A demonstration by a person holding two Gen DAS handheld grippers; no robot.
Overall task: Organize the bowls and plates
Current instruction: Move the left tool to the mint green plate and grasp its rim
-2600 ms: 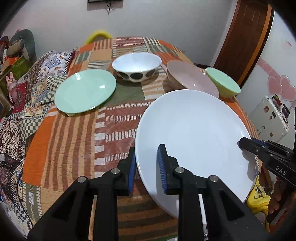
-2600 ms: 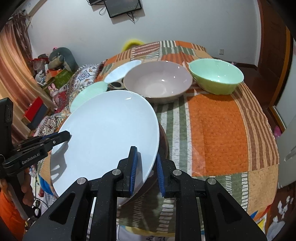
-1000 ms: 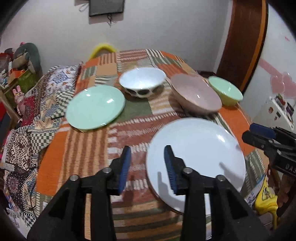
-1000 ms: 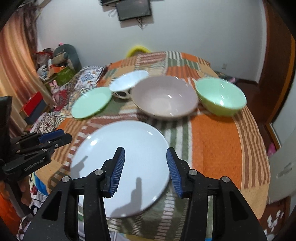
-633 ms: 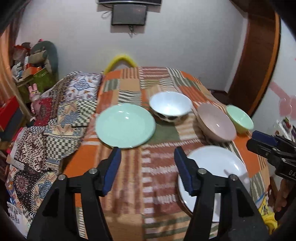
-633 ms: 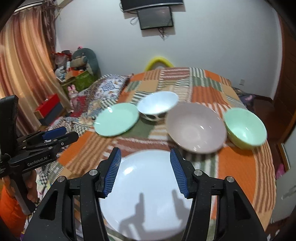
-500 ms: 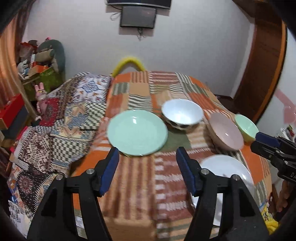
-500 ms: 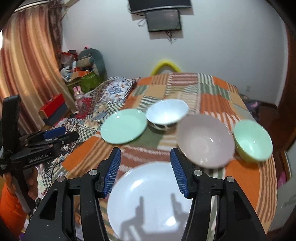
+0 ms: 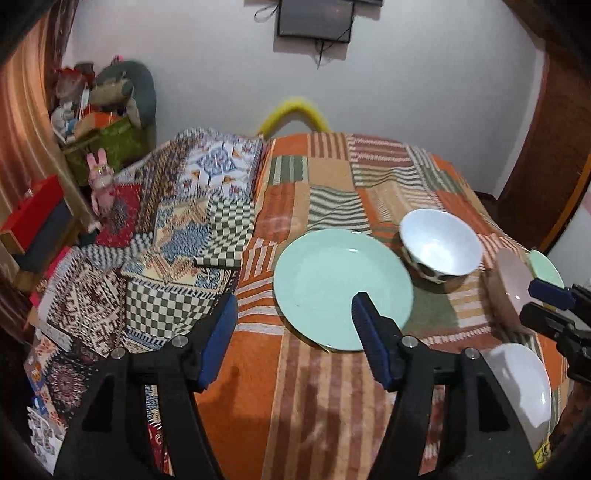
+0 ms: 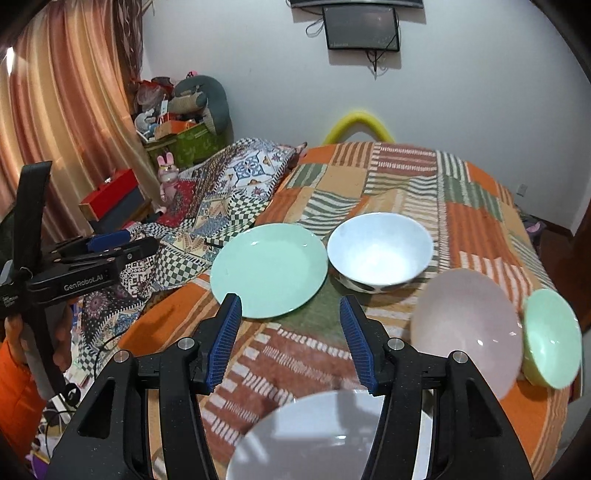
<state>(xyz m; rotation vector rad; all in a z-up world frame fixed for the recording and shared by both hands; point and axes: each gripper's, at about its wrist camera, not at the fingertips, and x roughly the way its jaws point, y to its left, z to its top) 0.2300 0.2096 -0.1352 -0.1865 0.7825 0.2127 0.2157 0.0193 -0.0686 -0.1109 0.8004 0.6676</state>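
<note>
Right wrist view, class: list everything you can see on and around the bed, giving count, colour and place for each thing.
Flat round plate: one, mint green, middle of the striped bedspread.
Deep bowl with dark spots outside: one, white, just right of the green plate.
Wide shallow bowl: one, pale pink, right side.
Small bowl: one, mint green, far right, beside the pink bowl.
Large plate: one, white, nearest edge, below the right jaws.
Patchwork bedspread: one, orange, brown and green.
Patterned quilt: one, multicoloured, left of the bedspread.
Wall screen: one, black, high on the white wall.
Left gripper: black with blue pads, far left, open, empty.
Right gripper: black with blue pads, foreground, open, empty.
</note>
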